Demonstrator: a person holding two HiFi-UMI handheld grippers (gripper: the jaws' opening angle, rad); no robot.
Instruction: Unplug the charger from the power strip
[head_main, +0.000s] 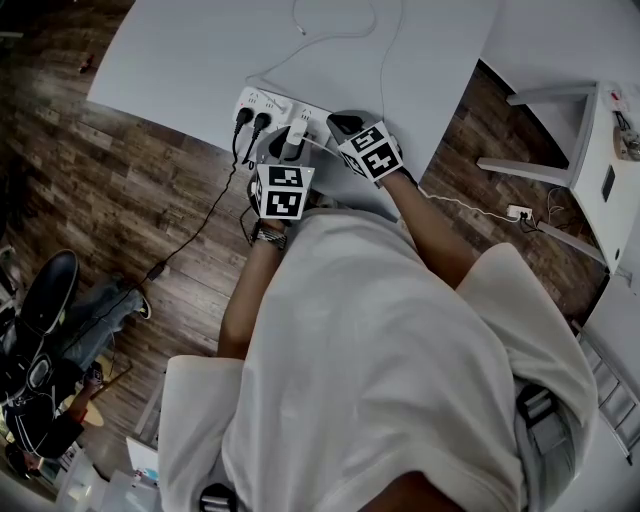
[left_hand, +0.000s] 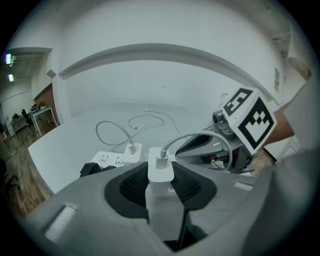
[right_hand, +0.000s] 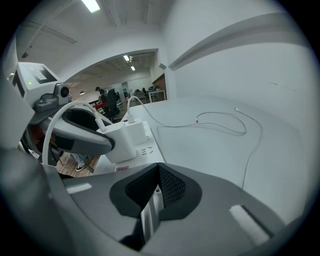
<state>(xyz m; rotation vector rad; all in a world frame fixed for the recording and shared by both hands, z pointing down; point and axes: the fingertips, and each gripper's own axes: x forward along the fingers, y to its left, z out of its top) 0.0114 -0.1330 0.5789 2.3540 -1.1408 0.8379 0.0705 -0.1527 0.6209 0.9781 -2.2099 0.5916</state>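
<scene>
Left claw (left_hand: 161, 192) down-tilted, tight on charger (left_hand: 160, 170)

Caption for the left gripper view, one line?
Left gripper jaws shut on a white charger, power strip just beyond.

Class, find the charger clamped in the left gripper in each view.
Head view: charger upper centre, at the table edge.
Left gripper view: charger low centre, between the jaws.
Right gripper view: charger left of centre.
Shared landmark: power strip.
</scene>
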